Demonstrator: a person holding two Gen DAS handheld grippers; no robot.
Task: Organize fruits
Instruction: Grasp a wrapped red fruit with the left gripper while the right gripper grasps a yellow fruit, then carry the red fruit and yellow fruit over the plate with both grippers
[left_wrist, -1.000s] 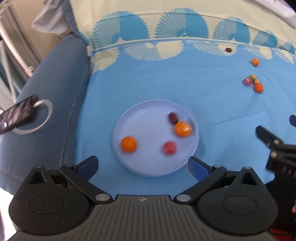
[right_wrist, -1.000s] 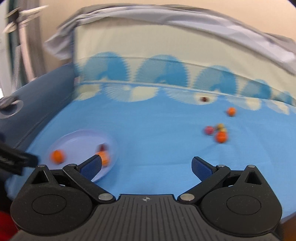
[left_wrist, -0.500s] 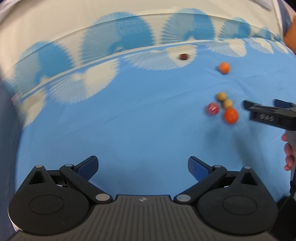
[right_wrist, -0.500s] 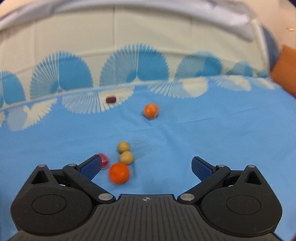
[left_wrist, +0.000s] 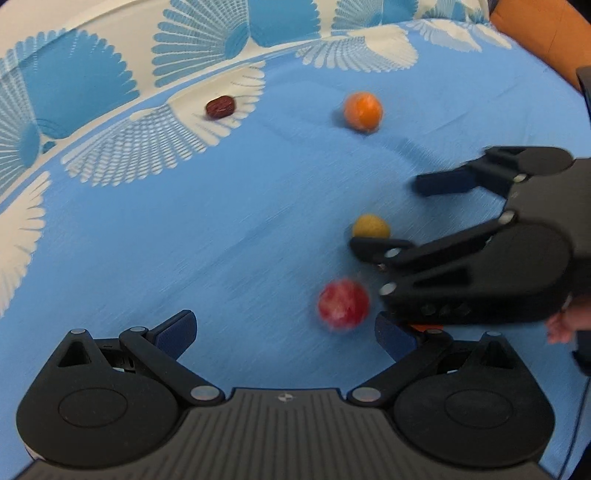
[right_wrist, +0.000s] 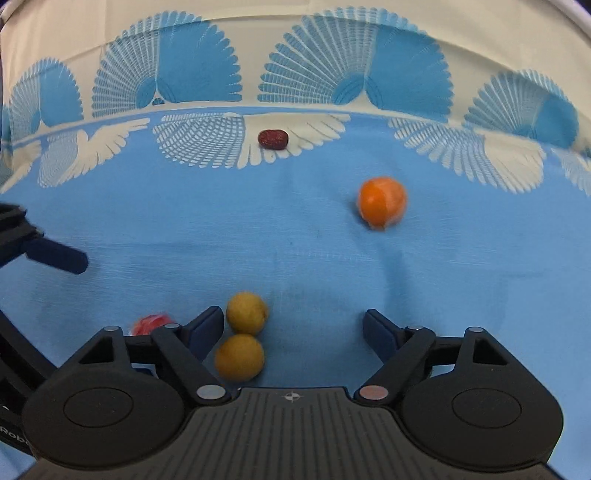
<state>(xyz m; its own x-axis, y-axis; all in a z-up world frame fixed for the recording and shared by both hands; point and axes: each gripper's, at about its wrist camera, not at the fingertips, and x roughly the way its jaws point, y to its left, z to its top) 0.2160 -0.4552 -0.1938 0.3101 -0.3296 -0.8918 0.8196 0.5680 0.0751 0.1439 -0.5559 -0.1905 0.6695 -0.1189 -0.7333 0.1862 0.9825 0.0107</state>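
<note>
On the blue cloth (right_wrist: 184, 229) five loose fruits remained unsorted: dark date (right_wrist: 273, 139) near its patterned far edge, orange (right_wrist: 382, 202), two yellow fruits (right_wrist: 246, 313), red fruit (left_wrist: 343, 303); left gripper (left_wrist: 284, 334) and right gripper (right_wrist: 293, 326) both gaped, holding nothing.

A matt woven blue cloth with white fan print (right_wrist: 295, 229) covers the surface, its weave finely ribbed. The dark red wrinkled date (right_wrist: 273, 139) looks leathery. The round orange fruit (right_wrist: 382, 202) has smooth, faintly glossy skin. 2 yellow round fruits (right_wrist: 246, 313) look matt. The black plastic right gripper (right_wrist: 293, 328) is matt, ribbed, with shiny metal pins.
</note>
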